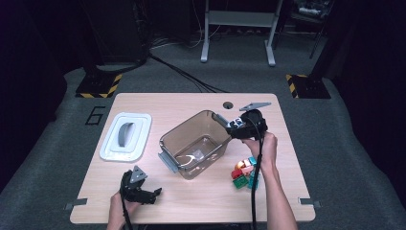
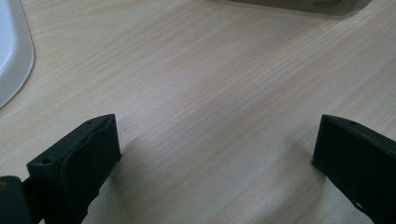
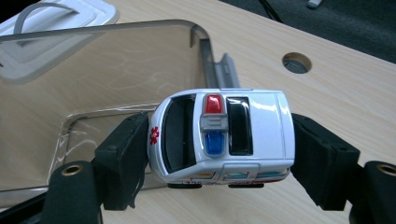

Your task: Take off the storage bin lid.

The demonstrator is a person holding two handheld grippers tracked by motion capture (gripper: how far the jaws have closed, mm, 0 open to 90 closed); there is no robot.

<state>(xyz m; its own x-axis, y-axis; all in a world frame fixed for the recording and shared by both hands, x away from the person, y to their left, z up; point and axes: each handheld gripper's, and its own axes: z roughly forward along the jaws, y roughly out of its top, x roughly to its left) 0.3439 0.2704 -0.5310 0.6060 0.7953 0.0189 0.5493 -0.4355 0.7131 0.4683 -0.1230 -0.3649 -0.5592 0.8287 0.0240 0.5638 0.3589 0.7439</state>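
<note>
A white toy ambulance [image 3: 247, 140] with a red and blue roof light sits sideways between the black pads of my right gripper [image 3: 219, 144], which is shut on it. In the high view that gripper [image 1: 231, 126] hovers at the right rim of a clear plastic bin [image 1: 168, 143] in the middle of the table. The same bin [image 3: 116, 65] lies just beyond the ambulance in the right gripper view. My left gripper [image 1: 152, 194] rests low near the table's front left edge. Its jaws [image 2: 217, 154] stand wide open over bare wood.
A white lid with a grey handle [image 1: 125, 135] lies left of the bin. A small heap of coloured toys [image 1: 245, 173] sits near the right hand. A round cable hole [image 1: 228, 104] is at the table's far edge.
</note>
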